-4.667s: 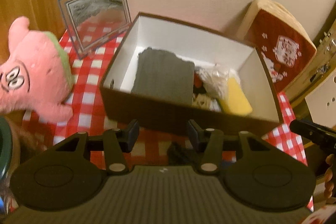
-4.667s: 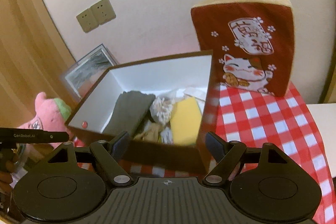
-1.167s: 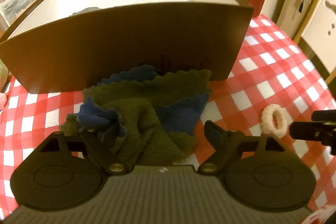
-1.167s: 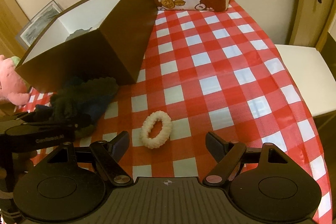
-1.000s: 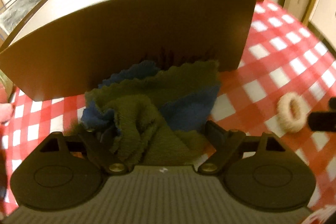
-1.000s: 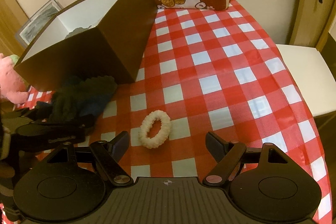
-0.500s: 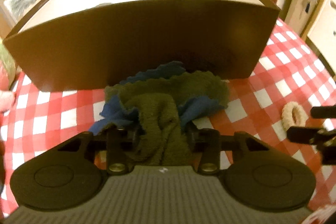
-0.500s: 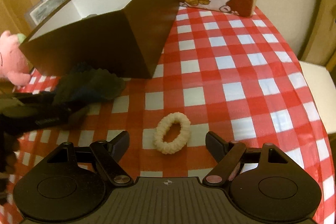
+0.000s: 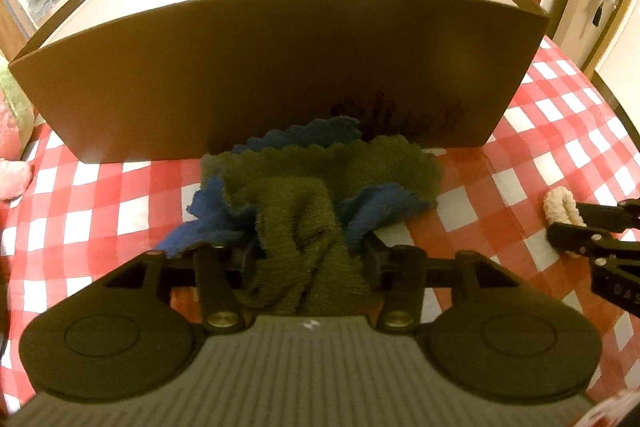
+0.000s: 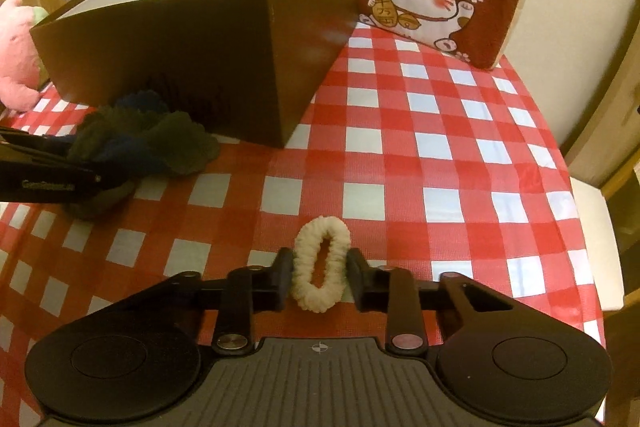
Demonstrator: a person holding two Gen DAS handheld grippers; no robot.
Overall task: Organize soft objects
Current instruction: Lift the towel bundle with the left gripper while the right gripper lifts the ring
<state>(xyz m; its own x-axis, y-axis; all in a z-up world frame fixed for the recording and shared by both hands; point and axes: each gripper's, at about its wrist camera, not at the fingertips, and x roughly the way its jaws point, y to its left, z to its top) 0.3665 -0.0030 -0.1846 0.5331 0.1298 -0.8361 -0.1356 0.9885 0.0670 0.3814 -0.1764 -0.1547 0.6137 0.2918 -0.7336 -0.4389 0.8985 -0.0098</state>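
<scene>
Fingers of the right gripper [image 10: 319, 277] had just been drawn in and were seen bracketing the cream scrunchie [image 10: 320, 263] on the checked desk [image 10: 440, 155], its loop squeezed narrow between them. On the near side contact looked made; on the far side a sliver of gap could not be ruled out, so the pinch was judged only probably firm. A lift would be best delayed until the loop was visibly clamped on both sides, and the grip was best kept low on the band so it would not roll out.

Over on the other side, the left gripper [image 9: 310, 259] was seen closed on a bunched fold of the green-and-blue cloth [image 9: 316, 187], though its fingers had just been let out a little. Most of the cloth was spread on the desk, right against the front wall of the brown box [image 9: 280, 67]. Because only one fold was held, a straight, high lift was judged wise, so that the trailing part would be carried over the rim and not snagged on it. Both items were judged bound for the box, and the two hands would be better raised one at a time.
</scene>
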